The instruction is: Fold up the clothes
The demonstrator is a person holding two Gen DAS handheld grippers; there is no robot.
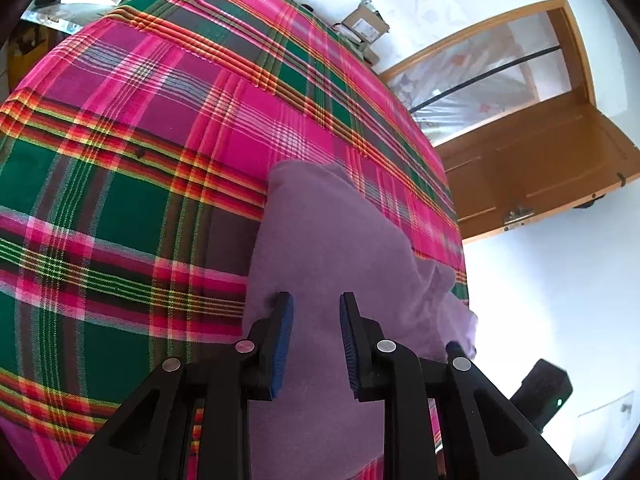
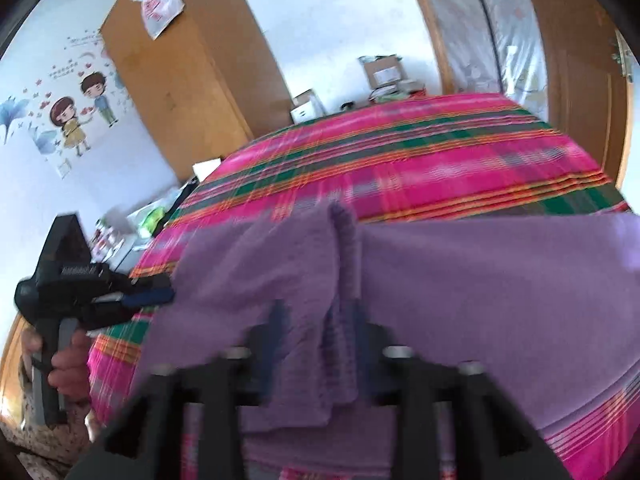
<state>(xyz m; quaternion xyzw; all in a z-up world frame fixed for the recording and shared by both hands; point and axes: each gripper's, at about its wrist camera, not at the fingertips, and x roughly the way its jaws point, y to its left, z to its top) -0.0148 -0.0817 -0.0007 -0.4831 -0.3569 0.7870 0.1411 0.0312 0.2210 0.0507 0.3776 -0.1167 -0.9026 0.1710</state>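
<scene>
A purple cloth (image 1: 332, 240) lies on the near part of a bed. In the left wrist view my left gripper (image 1: 316, 300) hovers over it with a gap between its blue pads (image 1: 282, 344); the cloth passes flat beneath, unpinched. The right wrist view is blurred. There the purple cloth (image 2: 480, 280) spreads to the right, and a raised fold of it (image 2: 344, 264) stands between the fingers of my right gripper (image 2: 320, 316), whose jaws are apart. The left gripper (image 2: 160, 296) is at the cloth's left edge, held by a hand (image 2: 68, 364).
The pink and green plaid bedspread (image 1: 140, 140) covers the whole bed. A wooden door (image 1: 532, 168) stands open beyond the bed's right side. Cardboard boxes (image 2: 384, 72) and clutter sit by the far wall, next to a wooden wardrobe (image 2: 180, 72). White floor shows at the right.
</scene>
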